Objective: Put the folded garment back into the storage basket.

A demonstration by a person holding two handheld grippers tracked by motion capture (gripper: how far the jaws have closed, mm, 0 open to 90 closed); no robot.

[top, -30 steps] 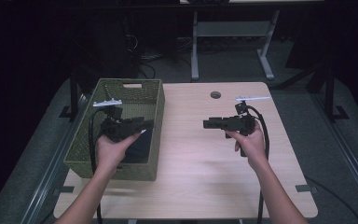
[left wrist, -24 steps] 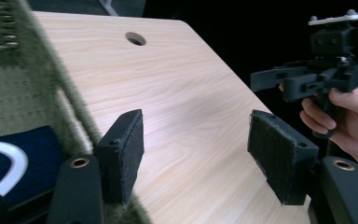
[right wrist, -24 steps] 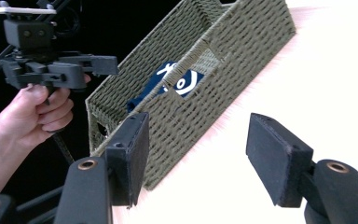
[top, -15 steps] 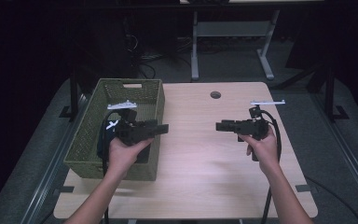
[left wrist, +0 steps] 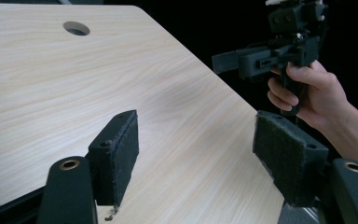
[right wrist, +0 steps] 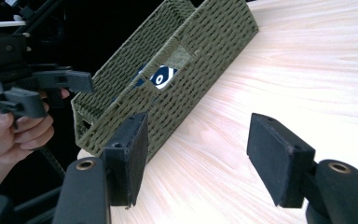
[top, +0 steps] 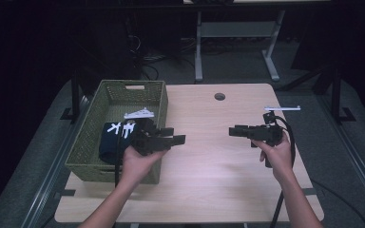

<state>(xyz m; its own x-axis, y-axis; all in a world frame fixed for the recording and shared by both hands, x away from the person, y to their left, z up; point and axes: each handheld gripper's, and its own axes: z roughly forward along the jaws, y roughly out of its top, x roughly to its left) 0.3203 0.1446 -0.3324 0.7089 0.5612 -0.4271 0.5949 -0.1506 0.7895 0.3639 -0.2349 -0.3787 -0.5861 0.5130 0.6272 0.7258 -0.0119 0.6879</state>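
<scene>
Left tongs have just been opening, released with nothing between the pads, beside the green basket. Right tongs gape empty over the bare counter. Inside the basket lies dark cloth (white-patterned).

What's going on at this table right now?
A person stands at a wooden table with a claw in each hand. The left claw is beside the green woven basket, its jaws apart and just opening further, nothing between them. A folded dark cloth with white markings lies in the basket. The right claw hangs over the bare tabletop, jaws also apart and holding nothing. The two claws point toward each other.
</scene>
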